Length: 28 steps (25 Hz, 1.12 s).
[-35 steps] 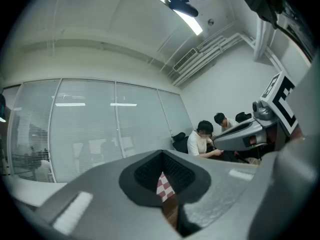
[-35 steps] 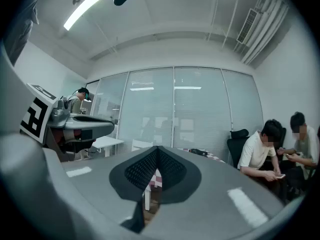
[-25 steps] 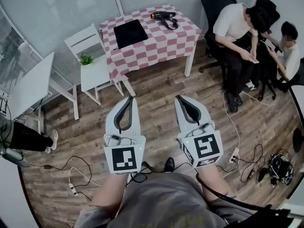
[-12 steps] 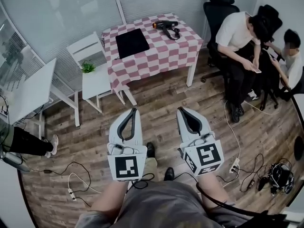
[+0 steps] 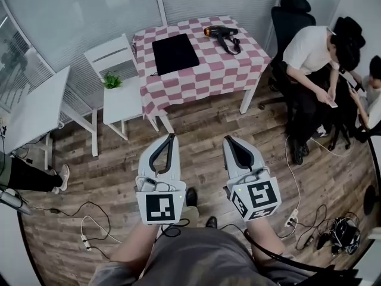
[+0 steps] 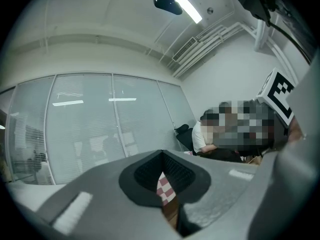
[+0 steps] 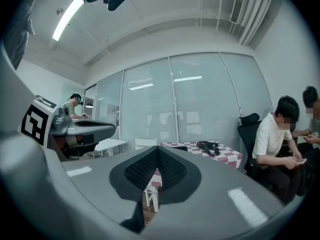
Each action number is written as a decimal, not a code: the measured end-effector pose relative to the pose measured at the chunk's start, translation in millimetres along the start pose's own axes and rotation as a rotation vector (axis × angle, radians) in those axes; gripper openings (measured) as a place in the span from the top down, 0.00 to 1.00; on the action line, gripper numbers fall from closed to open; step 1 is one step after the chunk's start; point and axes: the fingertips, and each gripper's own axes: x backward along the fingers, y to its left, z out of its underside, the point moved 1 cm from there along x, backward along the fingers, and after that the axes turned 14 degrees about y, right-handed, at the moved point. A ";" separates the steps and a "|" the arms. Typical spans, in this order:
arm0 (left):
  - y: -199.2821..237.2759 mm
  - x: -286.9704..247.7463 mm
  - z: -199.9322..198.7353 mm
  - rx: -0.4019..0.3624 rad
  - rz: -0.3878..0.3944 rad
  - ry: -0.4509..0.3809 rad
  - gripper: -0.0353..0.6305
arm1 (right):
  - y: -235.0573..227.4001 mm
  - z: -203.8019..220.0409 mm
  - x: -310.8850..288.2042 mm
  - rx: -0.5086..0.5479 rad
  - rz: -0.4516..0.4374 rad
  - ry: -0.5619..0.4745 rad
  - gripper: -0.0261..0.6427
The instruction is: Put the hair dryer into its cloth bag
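- While they hang above the wooden floor (image 5: 199, 121), the left gripper (image 5: 171, 137) and the right gripper (image 5: 228, 139) have their jaws closed, with nothing between them;
- the hair dryer (image 5: 221, 33) lies on the checkered table (image 5: 202, 79), near the black cloth bag (image 5: 174, 53), well apart from the 2 grippers.

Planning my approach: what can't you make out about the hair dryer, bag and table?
Cloth bag: head view, too small to show its opening.
Hair dryer: left gripper view, blocked by the left gripper's shut jaws.
Table: same view, only a checked sliver shows.
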 end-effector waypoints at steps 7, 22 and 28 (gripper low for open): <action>70.2 -56.6 16.3 0.020 -0.007 0.007 0.94 | 4.0 -37.5 -83.4 0.034 -0.015 0.016 0.93; 143.2 -156.4 45.0 0.031 0.033 0.037 0.94 | -17.4 -76.6 -180.8 0.061 0.046 0.039 0.93; 139.8 -188.4 48.5 0.012 0.054 0.057 0.94 | -43.2 -77.9 -195.7 0.042 0.069 0.043 0.93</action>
